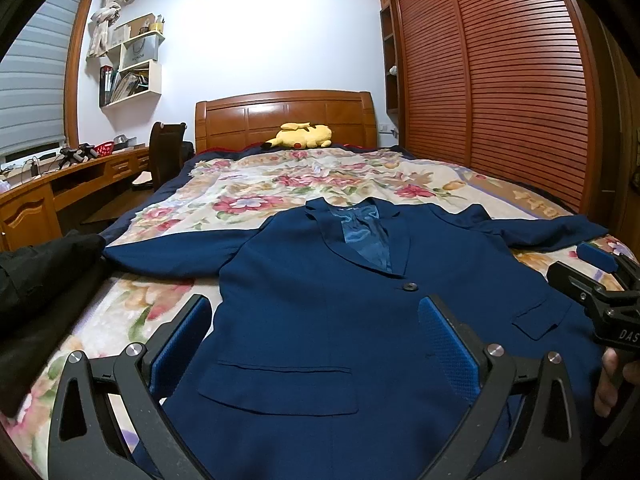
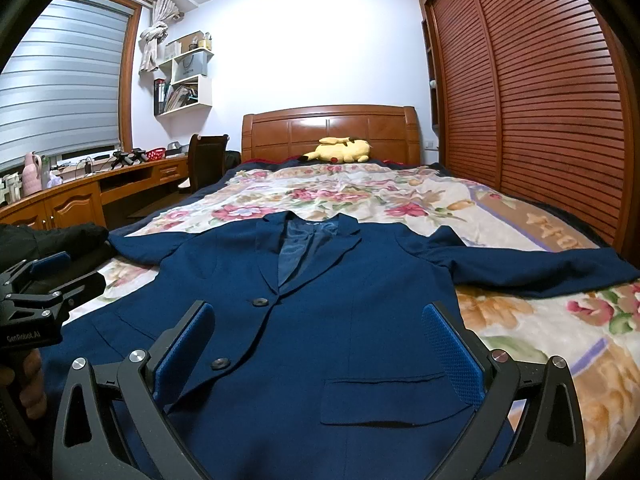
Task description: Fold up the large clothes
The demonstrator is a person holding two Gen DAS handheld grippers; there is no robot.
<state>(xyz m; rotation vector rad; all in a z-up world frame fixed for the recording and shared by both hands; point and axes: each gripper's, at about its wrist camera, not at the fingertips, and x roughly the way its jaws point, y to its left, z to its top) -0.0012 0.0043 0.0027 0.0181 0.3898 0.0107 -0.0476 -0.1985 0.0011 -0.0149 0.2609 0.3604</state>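
Note:
A dark blue suit jacket (image 1: 320, 300) (image 2: 320, 300) lies flat and face up on the floral bedspread (image 1: 248, 192) (image 2: 360, 196), buttoned, collar towards the headboard, both sleeves spread out sideways. My left gripper (image 1: 316, 328) hovers open over the jacket's lower left front, above a flap pocket (image 1: 280, 388). My right gripper (image 2: 320, 332) hovers open over the lower right front, near the other flap pocket (image 2: 396, 400). Nothing is between either pair of blue pads. Each gripper also shows at the edge of the other's view, held by a hand (image 1: 612, 380).
A black garment (image 1: 44, 272) (image 2: 60, 240) lies at the bed's left edge. A yellow plush toy (image 1: 304, 135) (image 2: 340, 150) rests by the wooden headboard (image 1: 286, 118). A slatted wardrobe (image 1: 500, 80) runs along the right; a desk (image 2: 88, 196) and chair (image 2: 206, 160) stand left.

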